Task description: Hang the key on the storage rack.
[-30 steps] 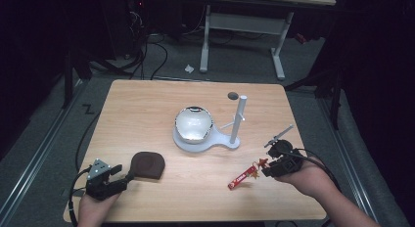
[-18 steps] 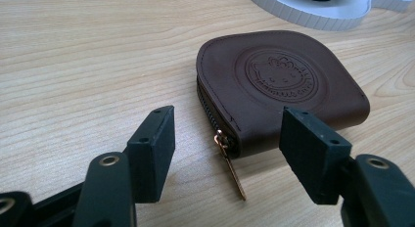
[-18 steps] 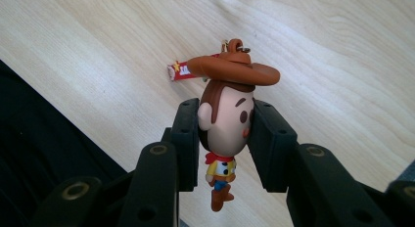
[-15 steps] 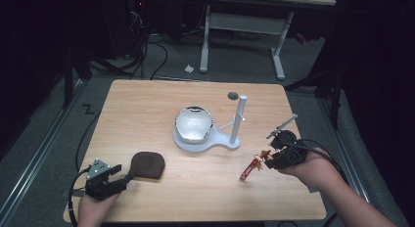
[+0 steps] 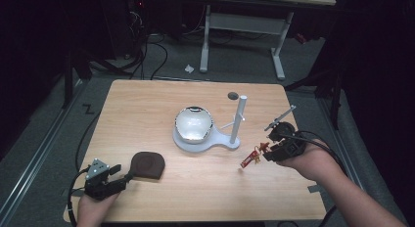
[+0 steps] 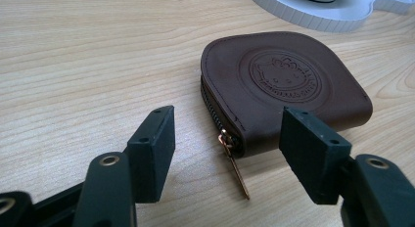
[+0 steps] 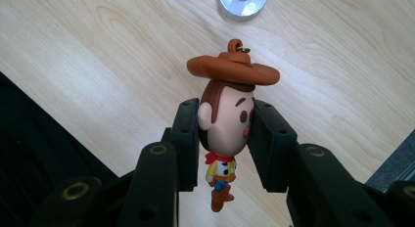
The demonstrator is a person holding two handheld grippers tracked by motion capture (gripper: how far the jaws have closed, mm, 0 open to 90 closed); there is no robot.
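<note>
On the wooden counter (image 5: 147, 114), a white stand (image 5: 208, 139) sits near the centre, carrying a shiny silver bowl-like dome (image 5: 194, 123) and, at its 3 o'clock end, an upright white post (image 5: 239, 118) with thin pegs sticking out.

The right tongs (image 5: 262, 153), at about 4 o'clock from the stand, are closed on a small cowboy figurine (image 7: 226, 119). In the right gripper view both jaws press the sides of its big head, with the brown hat and its little metal eyelet poking out beyond them and the tiny body (red scarf, yellow shirt, brown boots) dangling behind. The figurine is lifted off the counter, and the round base of the post (image 7: 242, 2) lies at 12 o'clock.

The left tongs (image 5: 126, 178), at roughly 7 o'clock from the stand, stand wide apart. A brown leather coin pouch (image 6: 286, 85) with an embossed cat-face emblem lies flat just ahead of them, its brass zipper pull (image 6: 235, 163) pointing into the gap between the jaws, untouched.
</note>
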